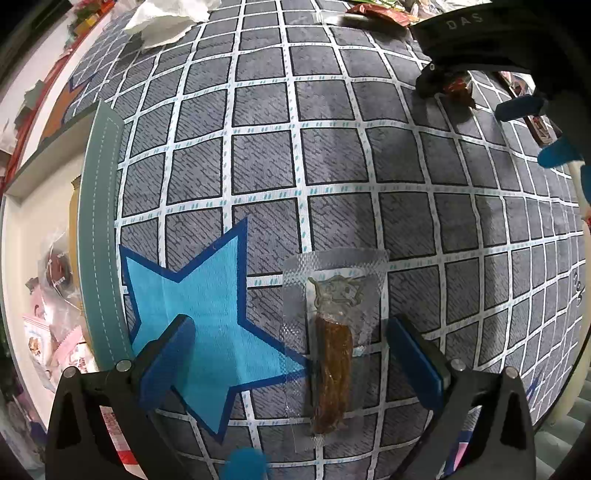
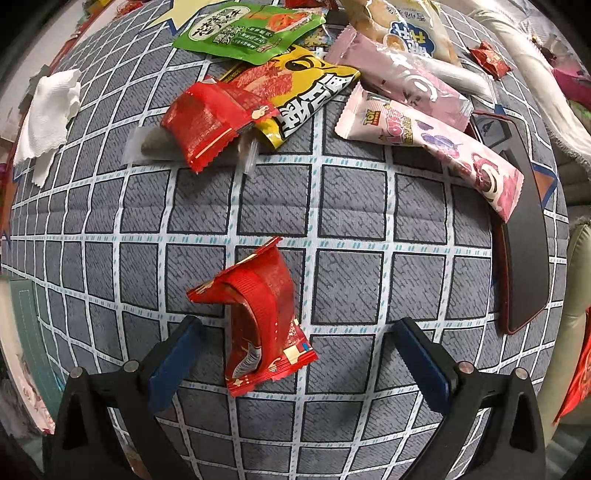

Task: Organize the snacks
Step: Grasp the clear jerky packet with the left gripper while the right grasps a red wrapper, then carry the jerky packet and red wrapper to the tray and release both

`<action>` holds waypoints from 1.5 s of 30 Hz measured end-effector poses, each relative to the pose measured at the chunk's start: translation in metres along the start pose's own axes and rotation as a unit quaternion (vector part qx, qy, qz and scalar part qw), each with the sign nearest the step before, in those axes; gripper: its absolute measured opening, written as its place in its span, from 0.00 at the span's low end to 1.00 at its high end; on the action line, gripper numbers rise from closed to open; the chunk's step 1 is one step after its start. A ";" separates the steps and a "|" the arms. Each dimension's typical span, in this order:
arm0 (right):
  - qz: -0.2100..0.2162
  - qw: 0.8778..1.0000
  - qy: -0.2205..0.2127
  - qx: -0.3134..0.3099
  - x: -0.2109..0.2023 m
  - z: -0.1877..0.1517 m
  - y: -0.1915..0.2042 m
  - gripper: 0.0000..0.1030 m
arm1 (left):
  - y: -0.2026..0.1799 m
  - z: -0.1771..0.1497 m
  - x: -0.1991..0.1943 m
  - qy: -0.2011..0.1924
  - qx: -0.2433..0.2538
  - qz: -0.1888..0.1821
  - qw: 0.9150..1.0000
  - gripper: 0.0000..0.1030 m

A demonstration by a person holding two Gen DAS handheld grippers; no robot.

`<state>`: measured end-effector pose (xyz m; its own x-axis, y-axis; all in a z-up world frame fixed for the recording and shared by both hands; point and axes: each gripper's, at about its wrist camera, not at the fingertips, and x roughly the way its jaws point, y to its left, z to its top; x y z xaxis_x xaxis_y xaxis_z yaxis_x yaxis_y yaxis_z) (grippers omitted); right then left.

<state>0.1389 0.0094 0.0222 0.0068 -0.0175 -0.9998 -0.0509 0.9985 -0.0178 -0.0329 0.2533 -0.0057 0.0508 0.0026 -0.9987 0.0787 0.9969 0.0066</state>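
In the left wrist view a clear packet with a brown meat stick lies on the grey checked cloth, between the wide-apart blue pads of my open left gripper. In the right wrist view a crumpled red snack packet lies on the cloth between the pads of my open right gripper. The right gripper also shows at the top right of the left wrist view. A heap of snacks lies beyond: a red packet, yellow bag, green bag and pink bars.
A white storage box with a teal rim holds several snacks at the left edge. A white tissue lies far left. A dark phone-like slab lies at the right. A blue star patch marks the cloth.
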 end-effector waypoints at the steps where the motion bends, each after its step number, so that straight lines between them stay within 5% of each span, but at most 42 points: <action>1: 0.000 1.000 0.000 0.003 0.004 0.000 0.001 1.00 | 0.000 0.001 0.000 -0.003 0.001 -0.001 1.000 1.00; 6: -0.007 0.999 -0.034 -0.015 0.002 0.002 0.015 0.93 | -0.001 -0.006 0.000 0.015 0.023 -0.002 1.000 1.00; 7: -0.008 0.999 -0.042 -0.022 -0.001 0.001 0.018 0.81 | -0.001 -0.010 0.000 0.013 0.024 -0.005 1.000 1.00; 10: -0.008 0.996 -0.066 -0.053 -0.017 0.000 0.028 0.24 | -0.005 -0.020 -0.004 -0.002 0.034 -0.004 0.999 0.92; 13: 0.032 0.997 -0.058 -0.042 -0.019 -0.005 0.024 0.24 | -0.008 -0.026 -0.010 -0.016 0.032 -0.009 0.999 0.72; 15: 0.068 0.996 -0.053 -0.024 -0.020 -0.015 0.016 0.24 | -0.009 -0.028 -0.014 -0.025 0.028 -0.015 0.999 0.49; 20: 0.114 0.993 -0.039 -0.010 -0.025 -0.057 0.003 0.24 | 0.007 -0.033 -0.019 -0.027 0.002 -0.053 0.998 0.41; 29: 0.163 0.986 -0.008 0.037 -0.025 -0.112 -0.015 0.24 | 0.032 -0.051 -0.029 -0.023 -0.012 -0.076 0.997 0.41; 34: 0.138 0.990 0.007 0.036 -0.024 -0.124 -0.017 0.24 | 0.036 -0.044 -0.020 -0.008 -0.016 -0.042 0.999 0.44; 36: 0.129 0.991 0.009 0.027 -0.022 -0.127 -0.021 0.34 | 0.043 -0.049 -0.018 -0.017 -0.018 -0.044 0.999 0.51; 37: 0.122 0.992 0.007 0.021 -0.022 -0.129 -0.021 0.57 | 0.043 -0.051 -0.016 -0.016 -0.014 -0.039 0.999 0.55; 38: 0.108 0.994 0.001 0.013 -0.022 -0.128 -0.018 0.69 | 0.042 -0.052 -0.014 -0.012 -0.008 -0.024 1.000 0.62; 45: 0.082 0.997 -0.002 0.002 -0.008 -0.114 0.015 0.69 | 0.014 -0.057 -0.007 -0.016 0.003 -0.004 1.000 0.76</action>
<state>0.0246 0.0192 0.0297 0.0030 0.1472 -0.9891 -0.0470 0.9880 0.1469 -0.0890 0.2714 -0.0019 0.0818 -0.0070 -0.9966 0.0854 0.9963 0.0000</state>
